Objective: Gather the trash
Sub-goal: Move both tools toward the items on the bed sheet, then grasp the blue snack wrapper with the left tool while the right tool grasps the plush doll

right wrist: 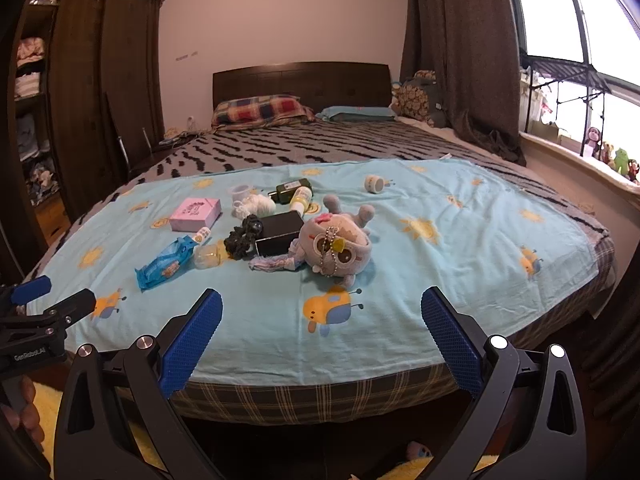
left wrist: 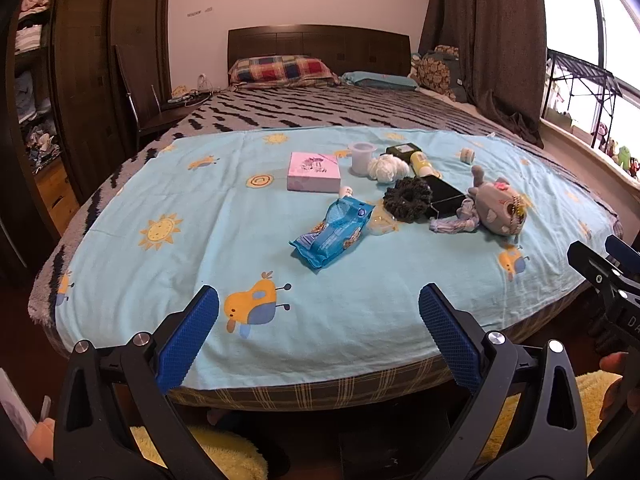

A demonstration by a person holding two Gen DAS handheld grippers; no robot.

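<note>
A crumpled blue snack wrapper [left wrist: 332, 232] lies on the light blue sheet [left wrist: 160, 280] spread over the foot of the bed [left wrist: 320, 108], at the near left edge of a cluster of things. Just beside it sits a small clear plastic cup [left wrist: 380, 224], with a dark scrunchie [left wrist: 408, 198] and a black box [left wrist: 444, 196] behind, and a pink box [left wrist: 314, 172] farther back. A grey plush toy [right wrist: 340, 248] lies to the right of the black box. Both claws hover at the foot of the bed, short of the clutter: the left claw [left wrist: 318, 336] is spread wide and holds nothing, and the right claw [right wrist: 320, 338] is likewise spread wide and empty.
</note>
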